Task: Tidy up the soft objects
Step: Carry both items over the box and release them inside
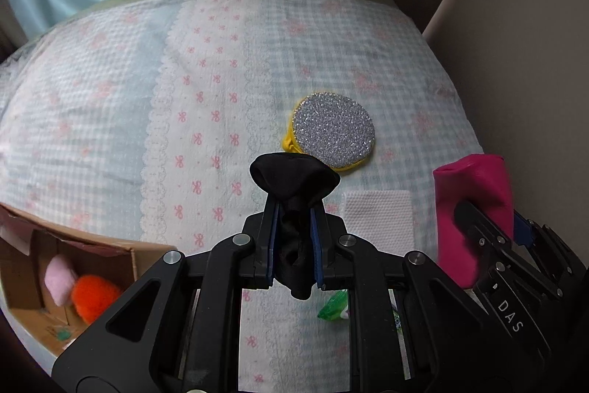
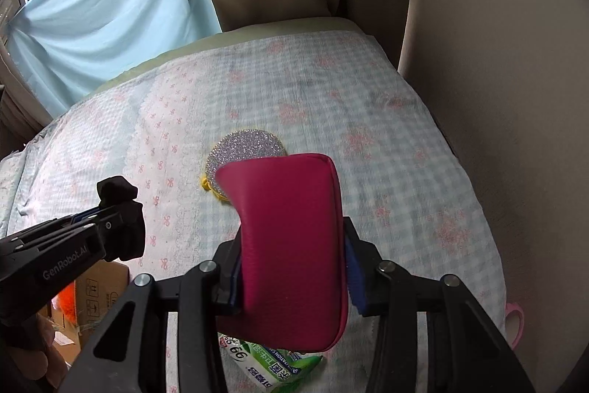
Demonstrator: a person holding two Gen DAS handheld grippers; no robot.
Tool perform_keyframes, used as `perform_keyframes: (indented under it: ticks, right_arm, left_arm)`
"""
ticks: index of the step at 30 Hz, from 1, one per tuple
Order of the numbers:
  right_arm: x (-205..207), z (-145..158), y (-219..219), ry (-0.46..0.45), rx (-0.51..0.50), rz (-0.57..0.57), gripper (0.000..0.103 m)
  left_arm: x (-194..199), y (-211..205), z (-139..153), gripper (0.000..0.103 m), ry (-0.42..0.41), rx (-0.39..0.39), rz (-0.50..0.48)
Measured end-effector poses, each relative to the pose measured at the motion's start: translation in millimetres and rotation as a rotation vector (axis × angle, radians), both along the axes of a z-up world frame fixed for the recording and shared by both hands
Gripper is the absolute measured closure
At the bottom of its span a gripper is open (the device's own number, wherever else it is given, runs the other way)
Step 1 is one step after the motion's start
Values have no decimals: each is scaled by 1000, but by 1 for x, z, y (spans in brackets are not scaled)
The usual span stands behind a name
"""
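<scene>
Each hand-held gripper clamps one soft thing, left (image 1: 294,209) a black cloth (image 1: 294,177), right (image 2: 291,264) a pink pouch (image 2: 291,238), likely bound for the box (image 1: 44,264).

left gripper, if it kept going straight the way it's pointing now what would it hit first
Probably the bedspread, just short of the round glittery pad, which lies slightly right of that line. The left gripper is shut on a black cloth, so the cloth would touch first. Depth is hard to judge.

Green packet (image 2: 274,365) half behind pouch (image 2: 291,245)

Black cloth (image 1: 294,179), magenta pouch (image 2: 291,245), glittery silver disc (image 1: 333,131)
</scene>
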State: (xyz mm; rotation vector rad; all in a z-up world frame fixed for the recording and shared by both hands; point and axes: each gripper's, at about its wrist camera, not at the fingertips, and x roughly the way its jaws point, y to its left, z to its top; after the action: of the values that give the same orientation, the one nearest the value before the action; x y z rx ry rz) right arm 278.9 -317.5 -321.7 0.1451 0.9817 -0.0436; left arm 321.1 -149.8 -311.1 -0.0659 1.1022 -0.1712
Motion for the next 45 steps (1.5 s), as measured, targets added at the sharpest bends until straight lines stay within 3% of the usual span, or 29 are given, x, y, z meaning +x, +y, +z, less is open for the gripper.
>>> perform_keyframes:
  ticks: [11,15,19,24,31,39,45]
  right_arm:
    - [-48,132,57,-76,-2,114,63]
    - [-63,162,98,-82,4,199,63]
    - [-76,176,145,-78,19,272,63]
    - [-82,178,204,-51,53,321,63]
    - [-74,150,276,40,79,326,63]
    - [-60,105,327,144,94,234,63]
    - [-48,72,341,222,86,182,63]
  left_arm:
    - [-77,56,143,90,-143,-80,68]
    - [-108,94,174,90,-178,-77,109]
    - [-129,139,182,90,-177,-59,152]
    - [-142,199,179,90,-153,-25,180]
    - [-139,278,149,90,-67,-15,188]
    - [-117,335,84,90,59,23,91]
    - [-103,353,32,90,153,38,20]
